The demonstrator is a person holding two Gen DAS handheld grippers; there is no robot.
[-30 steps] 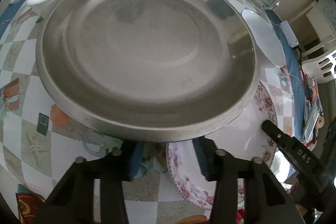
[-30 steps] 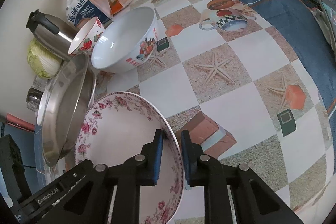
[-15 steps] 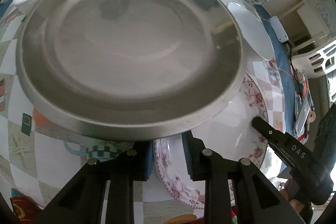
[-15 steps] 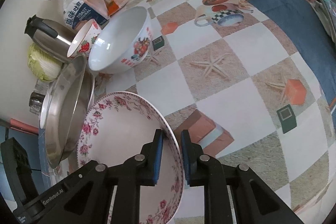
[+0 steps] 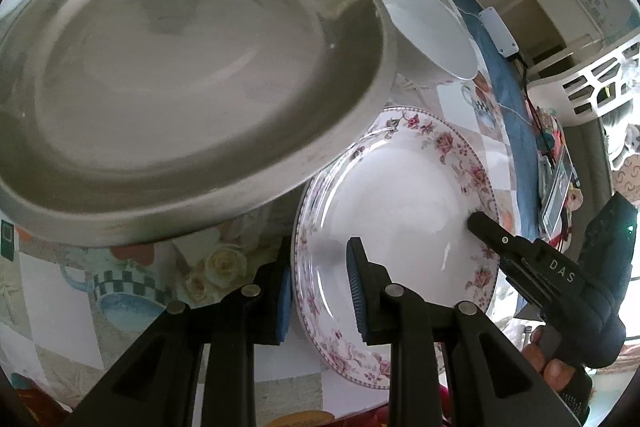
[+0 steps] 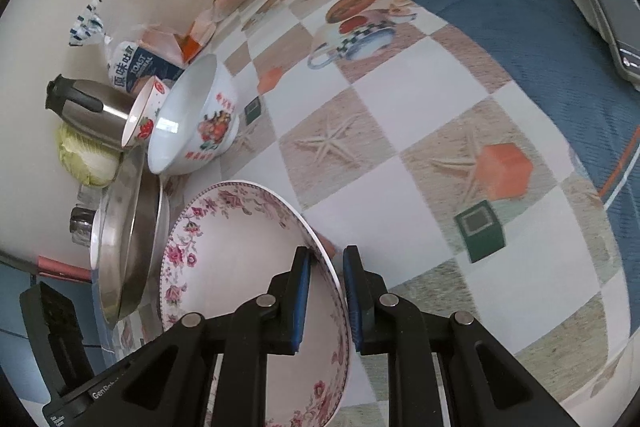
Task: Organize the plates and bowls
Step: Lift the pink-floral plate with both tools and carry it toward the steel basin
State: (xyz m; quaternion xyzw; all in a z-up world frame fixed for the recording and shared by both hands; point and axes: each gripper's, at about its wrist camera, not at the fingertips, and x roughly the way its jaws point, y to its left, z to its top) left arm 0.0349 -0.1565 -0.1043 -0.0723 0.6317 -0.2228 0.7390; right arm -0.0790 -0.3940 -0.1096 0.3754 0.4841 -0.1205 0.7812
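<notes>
Steel, the big round pan (image 5: 188, 75) sits over the floral plate's (image 5: 404, 211) far edge on the checked tablecloth (image 6: 420, 131). Both the left gripper (image 5: 320, 287) and right gripper (image 6: 325, 291) pinch that plate's rim, jaws nearly closed.

Left claw (image 5: 320, 291) straddles the floral plate (image 5: 404, 195) rim, beside the steel dish (image 5: 180, 75).

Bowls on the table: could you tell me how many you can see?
2: a large fruit-print bowl by the steel plate, and a small strawberry bowl behind it. Others may be hidden.
</notes>
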